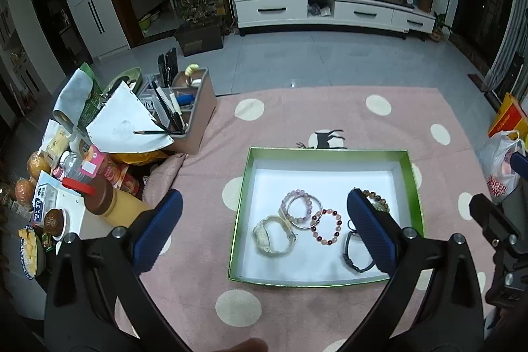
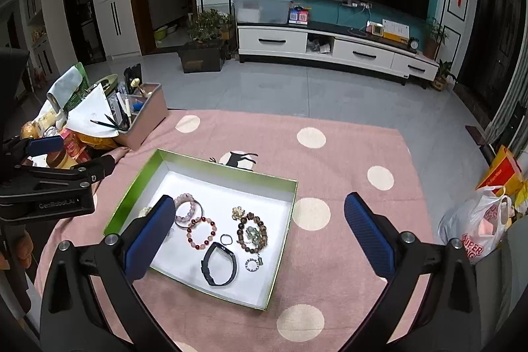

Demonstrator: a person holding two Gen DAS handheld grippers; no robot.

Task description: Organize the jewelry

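Note:
A green-rimmed box with a white floor (image 1: 246, 174) (image 2: 138, 174) lies on the pink dotted cloth and holds the jewelry. In it are a pale purple bead bracelet (image 1: 297, 203) (image 2: 184, 207), a red bead bracelet (image 1: 327, 226) (image 2: 203, 233), a white watch (image 1: 272, 236), a black band (image 1: 358, 253) (image 2: 219, 264), a brown bead bracelet (image 2: 252, 233) (image 1: 378, 200) and a small ring (image 2: 252, 264). My left gripper (image 1: 264, 230) is open and empty above the box. My right gripper (image 2: 260, 233) is open and empty above the box's right part.
A grey organizer with pens (image 1: 189, 108) (image 2: 142, 117) and a pile of snacks, bottles and papers (image 1: 82, 160) crowd the table's left. A white plastic bag (image 2: 478, 223) sits at the right edge. The left gripper's body (image 2: 49, 183) shows at the left.

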